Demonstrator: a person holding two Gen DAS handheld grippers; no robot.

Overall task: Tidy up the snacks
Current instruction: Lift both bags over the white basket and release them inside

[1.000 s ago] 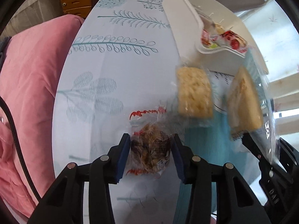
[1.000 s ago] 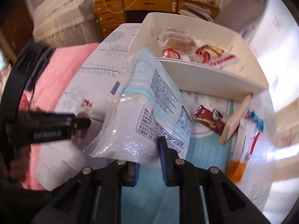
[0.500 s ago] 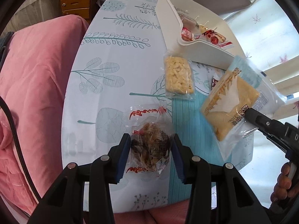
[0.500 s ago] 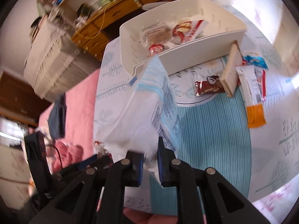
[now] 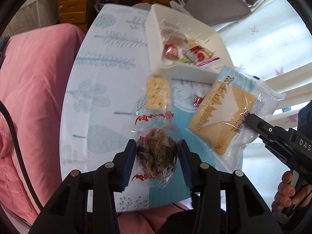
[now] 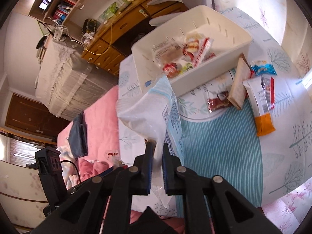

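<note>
While both tools hang above the table, the left gripper (image 5: 157, 156) pinches a clear-wrapped brown snack (image 5: 156, 156) between its blue pads (image 5: 130, 161), the packet lifted off the leaf-print tablecloth (image 5: 91, 101). Right gripper (image 6: 156, 167) clamps the crimped edge of a large cake bag (image 6: 154, 109), jaws pressed nearly together on the film; from the left wrist view the same bag (image 5: 224, 115) hangs tilted at the right, its yellow cake visible through the wrapper. Far side of the table: white bin (image 6: 214, 66), already holding several wrapped snacks (image 6: 185, 52), red, white and clear. Just near of the bin's left corner, a pale rice cracker pack (image 5: 158, 92) lies flat. On the teal striped mat (image 6: 218, 142) and around its far edge: brown chocolate packet (image 6: 219, 103), tan bar (image 6: 238, 83) leaning against the bin wall, blue packet (image 6: 263, 68), white-and-orange sachet (image 6: 260, 109) to the right. Pink bedding (image 5: 33, 89) borders the table on the left. Wooden desk (image 6: 120, 29) stands far beyond.
</note>
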